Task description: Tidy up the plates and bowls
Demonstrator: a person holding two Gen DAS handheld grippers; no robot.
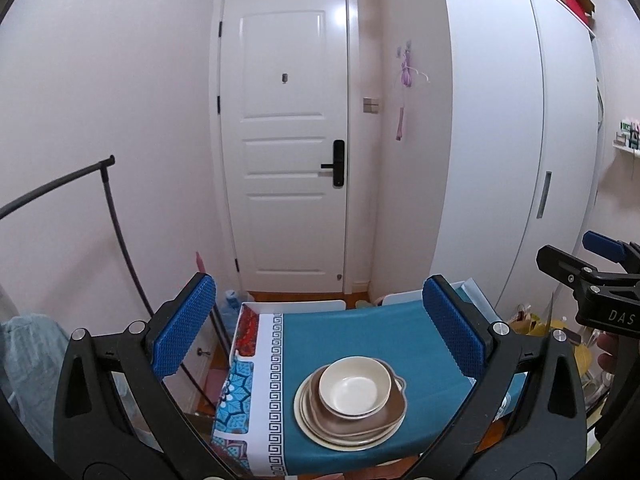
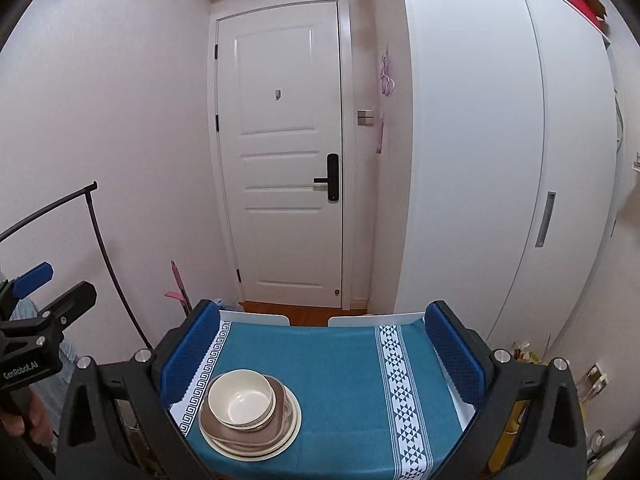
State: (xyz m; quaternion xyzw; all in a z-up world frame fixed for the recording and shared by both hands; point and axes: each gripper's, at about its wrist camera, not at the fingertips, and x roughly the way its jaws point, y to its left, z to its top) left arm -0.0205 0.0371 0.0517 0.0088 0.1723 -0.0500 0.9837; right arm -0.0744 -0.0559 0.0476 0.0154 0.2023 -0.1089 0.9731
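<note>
My left gripper has its jaws spread wide, nothing between the blue pads. My right gripper is the same: wide apart and empty. Both hang above the table, clear of the dishes. On its teal cloth, near the Greek-key border, sits the stack: cream bowl on brown plate on cream plates.
</note>
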